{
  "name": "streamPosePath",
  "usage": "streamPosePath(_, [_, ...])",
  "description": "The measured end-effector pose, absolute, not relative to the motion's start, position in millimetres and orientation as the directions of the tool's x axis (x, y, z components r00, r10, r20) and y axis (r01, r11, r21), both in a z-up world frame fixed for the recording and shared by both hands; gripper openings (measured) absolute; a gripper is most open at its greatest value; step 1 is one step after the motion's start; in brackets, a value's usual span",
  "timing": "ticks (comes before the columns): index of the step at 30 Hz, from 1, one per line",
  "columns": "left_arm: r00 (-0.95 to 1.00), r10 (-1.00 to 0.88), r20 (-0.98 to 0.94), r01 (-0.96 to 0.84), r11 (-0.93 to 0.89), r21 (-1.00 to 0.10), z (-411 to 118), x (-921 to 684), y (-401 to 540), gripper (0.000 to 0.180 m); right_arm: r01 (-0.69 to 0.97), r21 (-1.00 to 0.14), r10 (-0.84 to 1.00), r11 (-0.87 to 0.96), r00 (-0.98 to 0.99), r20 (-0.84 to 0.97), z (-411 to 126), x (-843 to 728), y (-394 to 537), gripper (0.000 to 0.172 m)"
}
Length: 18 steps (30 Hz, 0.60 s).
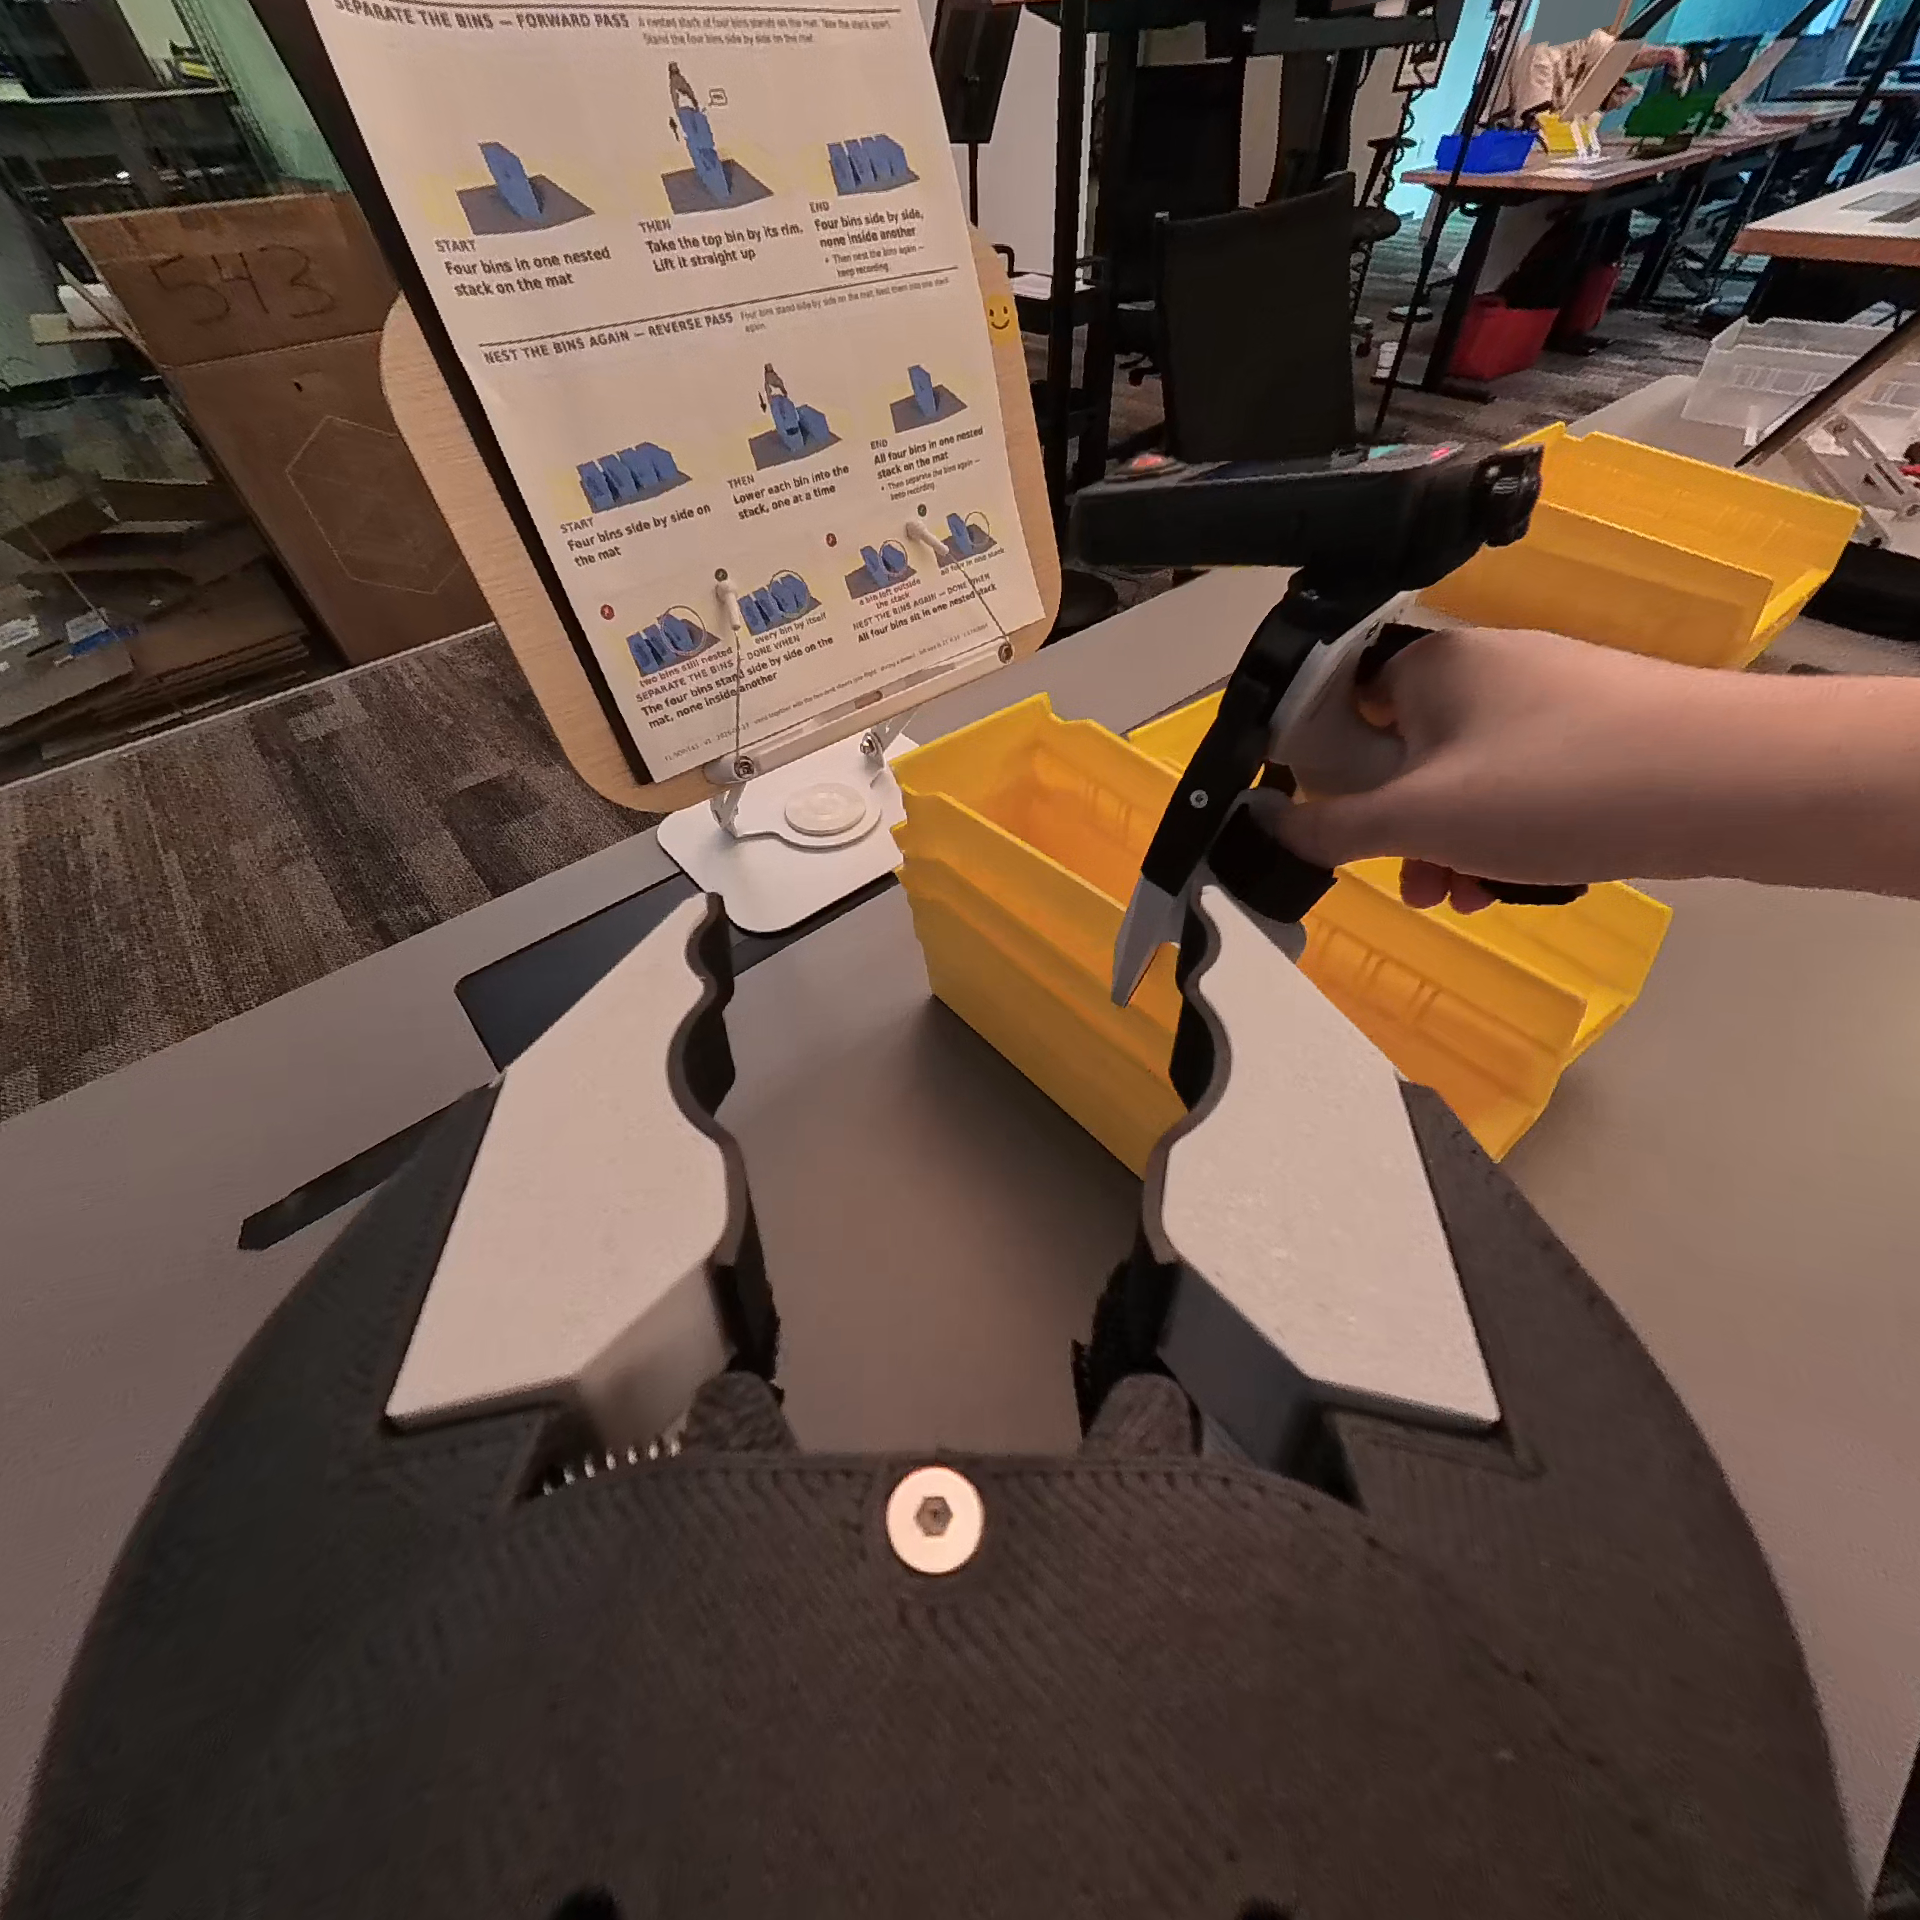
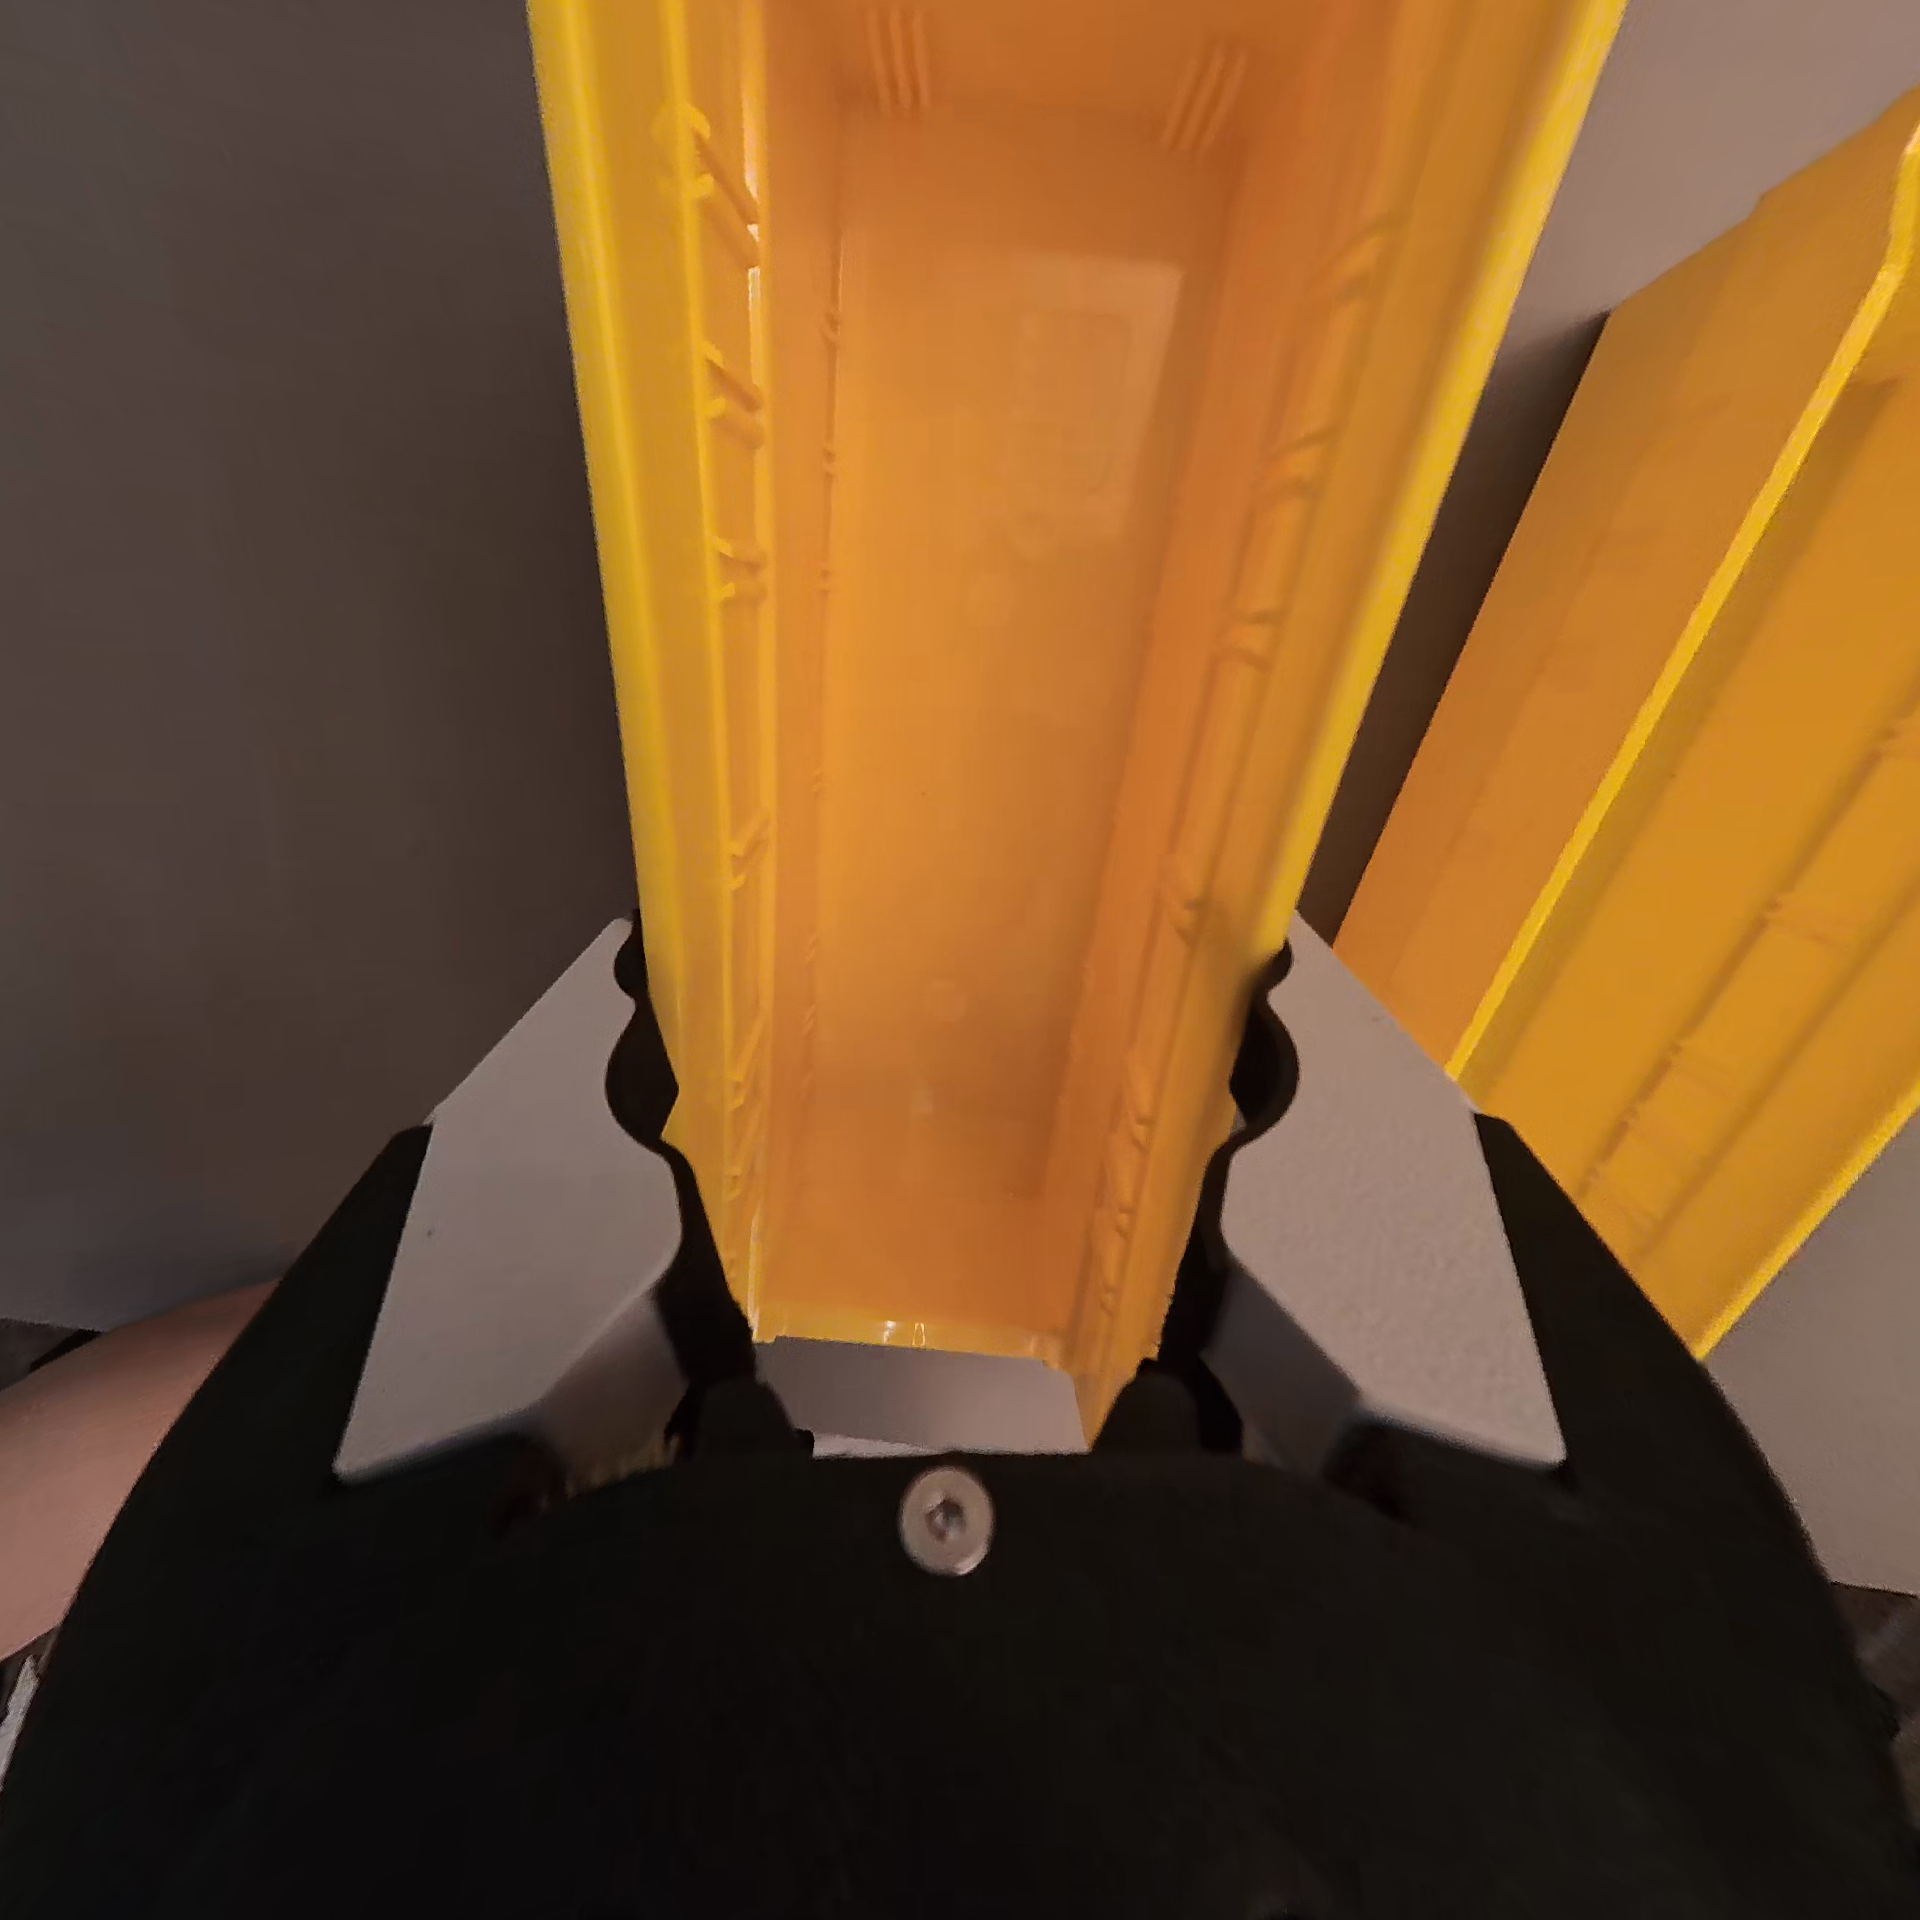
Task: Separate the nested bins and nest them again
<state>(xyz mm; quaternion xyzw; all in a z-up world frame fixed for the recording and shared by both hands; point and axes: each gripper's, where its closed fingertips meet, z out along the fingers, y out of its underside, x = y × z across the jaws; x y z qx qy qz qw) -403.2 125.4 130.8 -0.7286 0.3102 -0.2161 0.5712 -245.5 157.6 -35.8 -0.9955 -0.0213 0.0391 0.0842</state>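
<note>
Yellow plastic bin stack (image 2: 997, 727) sits clenched between the right gripper (image 2: 956, 997) fingers on the grey tabletop (image 1: 883, 1195); the left gripper (image 1: 945, 956) fingers hang released, holding nothing.

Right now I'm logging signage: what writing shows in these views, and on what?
I won't quote writing; here is where it stands.
Sheet: printed headings and captions beside blue diagrams, large lines legible, fine print too small.
Cardboard box: handwritten marks.
Bins: none seen.
</note>
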Motion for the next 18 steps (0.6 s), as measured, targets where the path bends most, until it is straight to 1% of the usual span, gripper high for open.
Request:
streamPosePath(1, [0.714,-0.699,-0.038,-0.204,-0.156,-0.966,131,-403,125,0.086,0.038,-0.169,0.051,-0.985,0.996,-0.073,-34,-246,157,0.112])
streamPosePath(6, [0.716,-0.697,-0.039,-0.202,-0.154,-0.967,132,-404,125,0.086,0.058,-0.172,0.068,-0.983,0.996,-0.05,-20,-245,156,0.112])
streamPosePath(9, [0.72,-0.693,-0.04,-0.2,-0.152,-0.968,132,-404,125,0.086,0.069,-0.182,0.08,-0.981,0.995,-0.053,-2,-244,157,0.112])
streamPosePath(13, [0.721,-0.691,-0.046,-0.211,-0.156,-0.965,130,-402,126,0.086,0.043,-0.233,0.068,-0.972,0.993,-0.1,41,-240,161,0.111])
streamPosePath(18, [0.721,-0.69,-0.062,-0.234,-0.159,-0.959,126,-397,127,0.086,0.054,-0.223,0.076,-0.973,0.993,-0.09,94,-202,149,0.111])
